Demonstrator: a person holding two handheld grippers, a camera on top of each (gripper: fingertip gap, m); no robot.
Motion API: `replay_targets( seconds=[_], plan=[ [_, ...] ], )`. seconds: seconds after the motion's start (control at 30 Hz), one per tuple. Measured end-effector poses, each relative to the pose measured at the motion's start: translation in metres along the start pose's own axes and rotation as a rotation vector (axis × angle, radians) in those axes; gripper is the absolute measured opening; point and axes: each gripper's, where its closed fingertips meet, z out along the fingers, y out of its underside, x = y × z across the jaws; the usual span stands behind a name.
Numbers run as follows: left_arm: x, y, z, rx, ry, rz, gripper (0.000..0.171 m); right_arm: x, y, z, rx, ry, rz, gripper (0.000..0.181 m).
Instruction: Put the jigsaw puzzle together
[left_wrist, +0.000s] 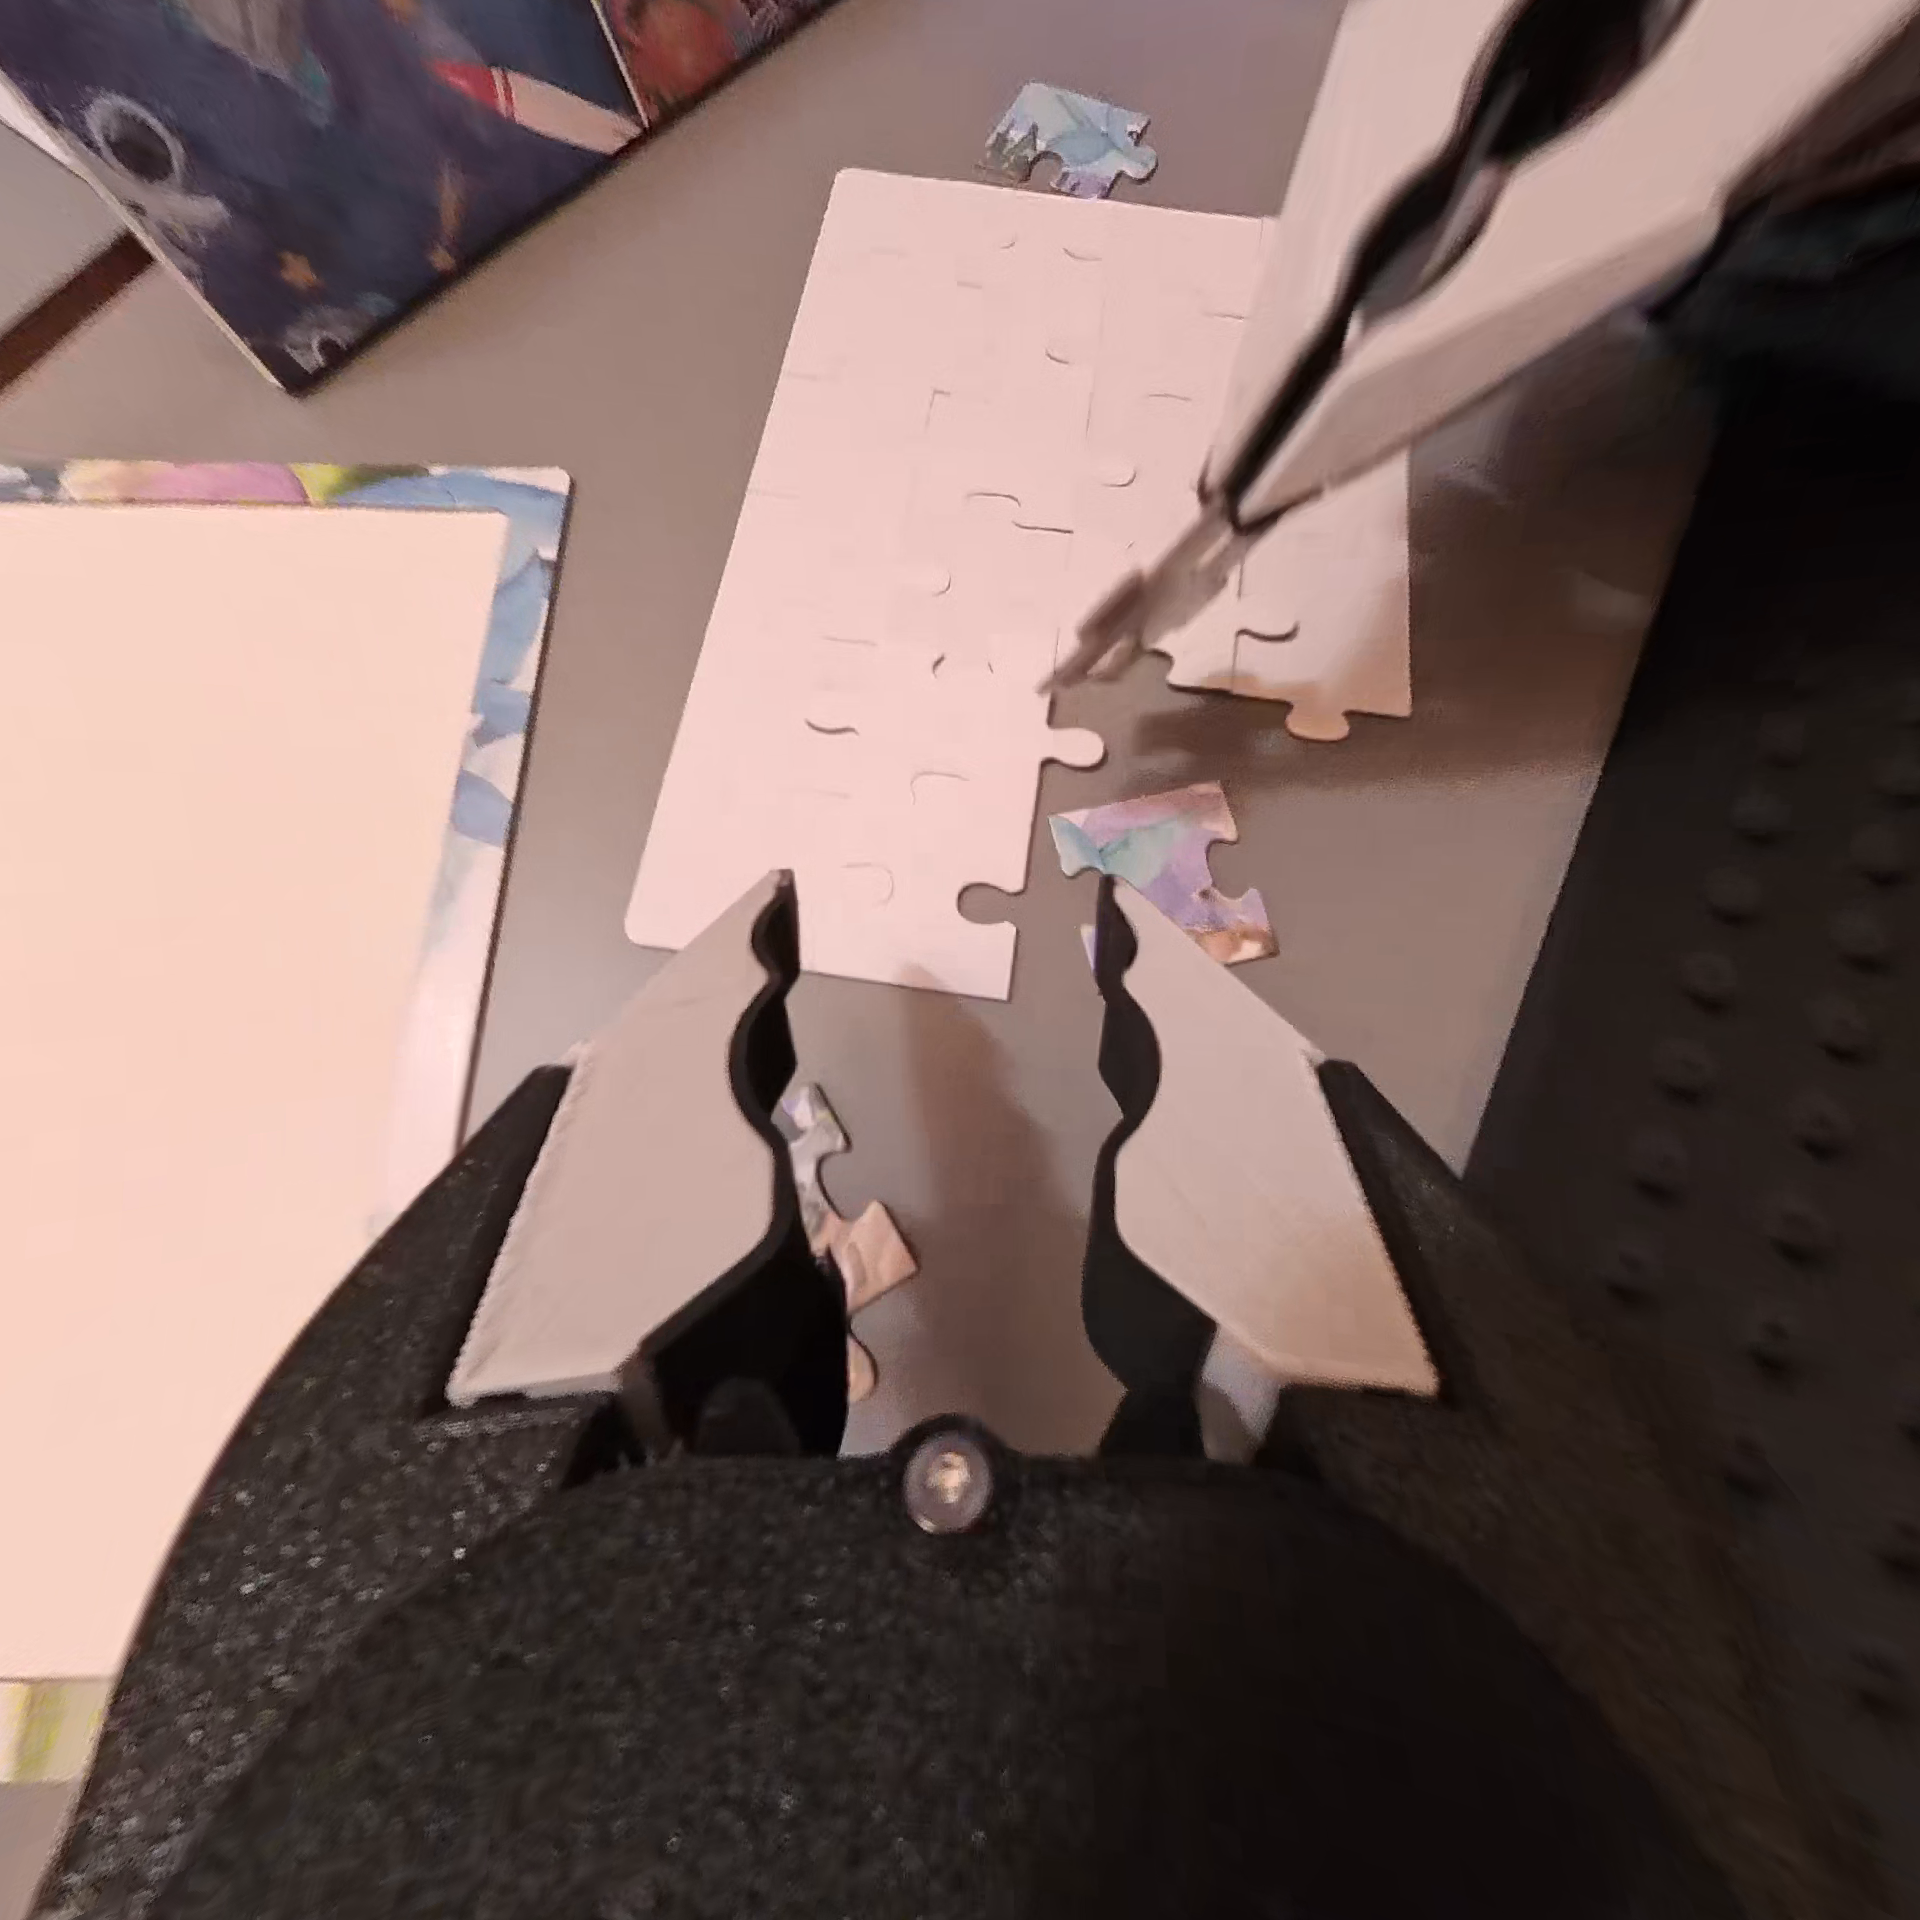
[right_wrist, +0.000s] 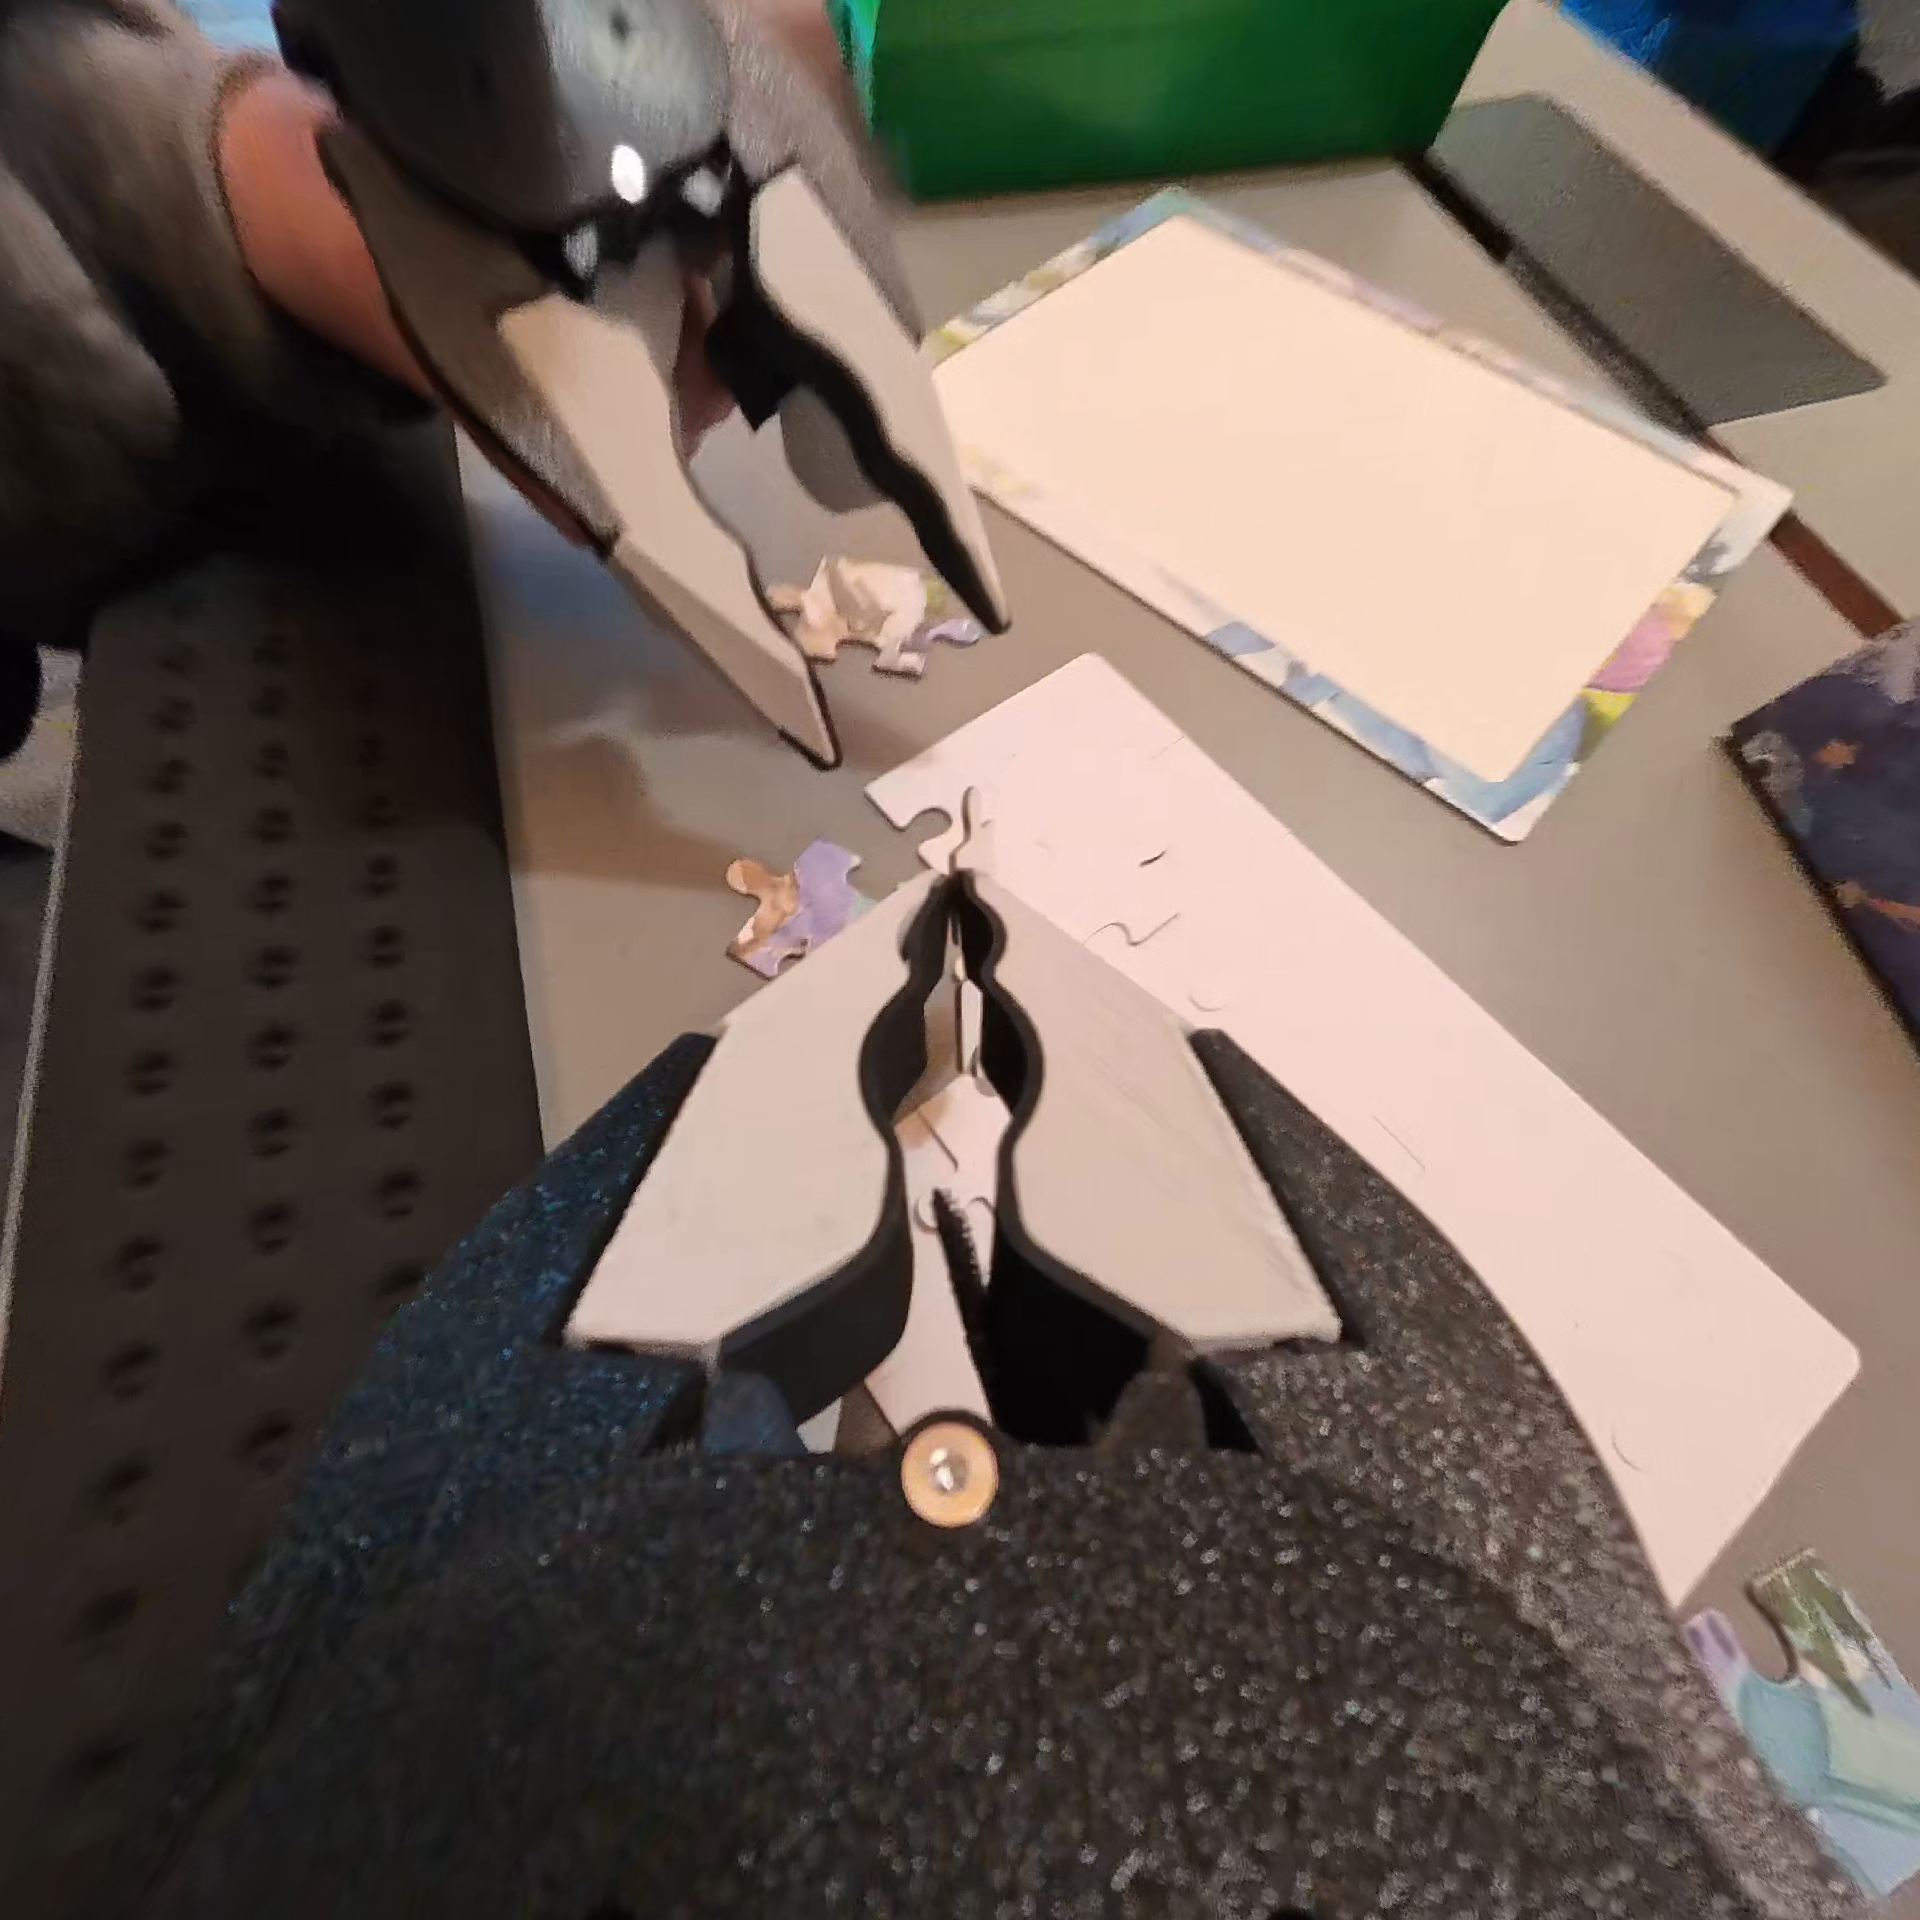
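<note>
Most of the jigsaw puzzle (left_wrist: 935, 540) lies joined, face-down white, on the counter (left_wrist: 623, 312). The right tongs (right_wrist: 954, 883) pinch its near edge — left tongs (left_wrist: 940, 914) hang spread. Three coloured loose pieces (left_wrist: 1164, 873) remain unplaced — near done.

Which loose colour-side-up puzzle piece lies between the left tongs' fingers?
The pale piece by the tongs' left finger; the purple piece sits outside, past the right fingertip.
</note>
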Motion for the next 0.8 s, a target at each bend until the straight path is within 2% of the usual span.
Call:
replay_targets(
  seconds=[0.1,0.2,0.27,0.33,0.43,0.5,0.53,0.67,0.73,0.8],
  plan=[
    [0.008,0.000,0.014,-0.054,0.004,0.114,0.060,0.013,-0.011,-0.018,0.079,-0.001,0.076,0.000],
    [0.009,0.005,0.033,-0.129,-0.009,0.192,0.060,0.047,-0.004,-0.049,0.108,0.113,0.145,0.001],
    [-0.001,0.006,0.043,-0.168,-0.028,0.163,0.062,0.084,0.018,-0.079,0.114,0.233,0.261,0.001],
    [-0.011,0.005,0.047,-0.176,-0.025,0.087,0.078,0.124,0.057,-0.106,0.098,0.362,0.436,0.001],
    [-0.023,0.005,0.049,-0.161,0.005,-0.029,0.098,0.155,0.109,-0.129,0.111,0.437,0.687,0.001],
    [-0.028,0.013,0.051,-0.182,0.028,-0.075,0.104,0.165,0.129,-0.140,0.106,0.491,0.760,0.004],
    [-0.031,0.012,0.049,-0.167,0.020,-0.072,0.094,0.168,0.136,-0.144,0.079,0.519,0.760,0.012],
    [-0.031,0.016,0.046,-0.184,0.002,-0.056,0.088,0.175,0.138,-0.159,-0.002,0.654,0.637,0.022],
    [-0.029,0.017,0.045,-0.194,-0.003,-0.054,0.088,0.171,0.127,-0.154,-0.016,0.650,0.579,0.031],
    [-0.026,0.018,0.043,-0.206,-0.006,-0.043,0.086,0.157,0.108,-0.130,-0.019,0.548,0.516,0.031]
  ],
)
